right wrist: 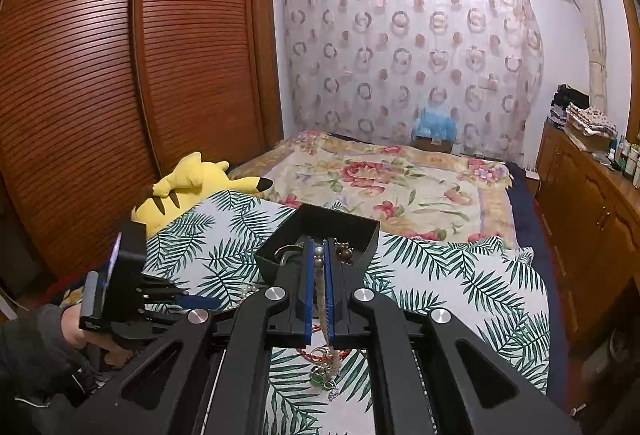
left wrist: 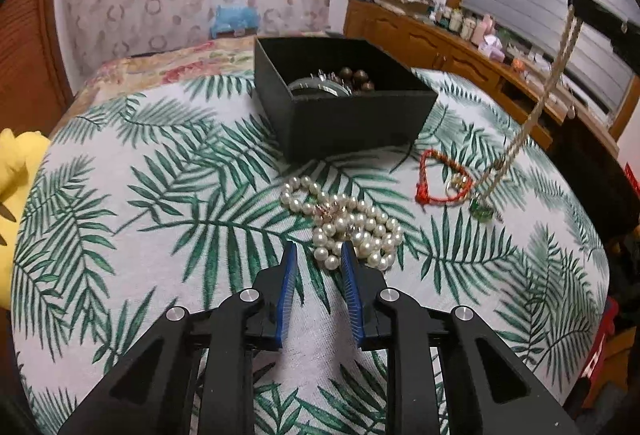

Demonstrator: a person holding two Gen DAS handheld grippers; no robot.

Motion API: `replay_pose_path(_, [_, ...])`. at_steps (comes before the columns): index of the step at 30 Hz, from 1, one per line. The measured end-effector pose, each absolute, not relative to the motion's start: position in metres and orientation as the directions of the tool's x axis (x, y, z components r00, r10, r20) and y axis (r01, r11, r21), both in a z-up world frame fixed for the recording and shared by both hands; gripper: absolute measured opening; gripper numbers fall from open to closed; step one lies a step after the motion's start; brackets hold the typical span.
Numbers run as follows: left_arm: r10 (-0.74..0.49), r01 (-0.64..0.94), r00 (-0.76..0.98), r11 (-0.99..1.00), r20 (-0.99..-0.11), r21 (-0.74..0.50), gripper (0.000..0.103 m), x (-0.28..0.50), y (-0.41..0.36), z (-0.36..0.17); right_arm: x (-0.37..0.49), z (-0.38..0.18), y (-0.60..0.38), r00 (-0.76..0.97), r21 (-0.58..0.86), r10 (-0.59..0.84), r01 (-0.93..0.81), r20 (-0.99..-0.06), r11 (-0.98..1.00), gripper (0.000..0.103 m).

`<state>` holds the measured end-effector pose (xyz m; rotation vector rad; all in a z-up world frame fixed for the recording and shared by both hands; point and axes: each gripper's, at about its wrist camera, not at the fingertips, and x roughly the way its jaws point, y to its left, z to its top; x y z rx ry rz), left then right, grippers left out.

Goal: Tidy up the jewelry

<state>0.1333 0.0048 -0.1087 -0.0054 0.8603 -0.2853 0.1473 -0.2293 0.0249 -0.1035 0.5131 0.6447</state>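
Left hand-held gripper hovered low over the palm-leaf bedspread, jaws part-way apart, tips right at the near edge of the pearl necklace heap; couldn't tell if the pads actually pinched any beads. Right hand-held gripper clamped tight on a pale chain necklace, green pendant dangling down by the red cord bracelet. Black box sat just behind with beads inside.
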Motion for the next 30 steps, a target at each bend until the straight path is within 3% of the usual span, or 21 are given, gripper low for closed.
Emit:
replay_pose_path(4, [-0.256, 0.258, 0.619, 0.959, -0.742, -0.116, 0.020, 0.138, 0.003, -0.108, 0.148, 0.021, -0.226, 0.673, 0.070, 0.550, -0.599, -0.495, 0.797, 0.006])
replay_pose_path(7, [-0.279, 0.273, 0.616, 0.953, -0.737, -0.132, 0.008, 0.143, 0.003, -0.108, 0.148, 0.017, -0.226, 0.668, 0.069, 0.549, -0.602, -0.502, 0.795, 0.006])
replay_pose_path(9, [-0.283, 0.276, 0.618, 0.952, -0.734, -0.135, 0.007, 0.145, 0.002, -0.108, 0.147, 0.016, -0.226, 0.668, 0.067, 0.548, -0.602, -0.504, 0.795, 0.006])
replay_pose_path(11, [-0.285, 0.279, 0.624, 0.951, -0.727, -0.133, 0.000, 0.145, 0.001, -0.106, 0.147, 0.014, -0.227, 0.667, 0.068, 0.547, -0.601, -0.506, 0.796, 0.006])
replay_pose_path(22, [-0.253, 0.270, 0.651, 0.958, -0.716, -0.093, 0.000, 0.144, 0.000, -0.090, 0.147, 0.007, -0.231, 0.663, 0.078, 0.542, -0.594, -0.516, 0.801, 0.006])
replay_pose_path(25, [-0.244, 0.277, 0.630, 0.957, -0.737, -0.080, 0.012, 0.151, -0.001, -0.097, 0.147, 0.006, -0.232, 0.661, 0.078, 0.542, -0.595, -0.519, 0.800, 0.006])
replay_pose_path(30, [-0.230, 0.295, 0.612, 0.954, -0.757, -0.051, 0.019, 0.154, -0.006, -0.105, 0.148, 0.004, -0.232, 0.658, 0.078, 0.541, -0.596, -0.524, 0.799, 0.006])
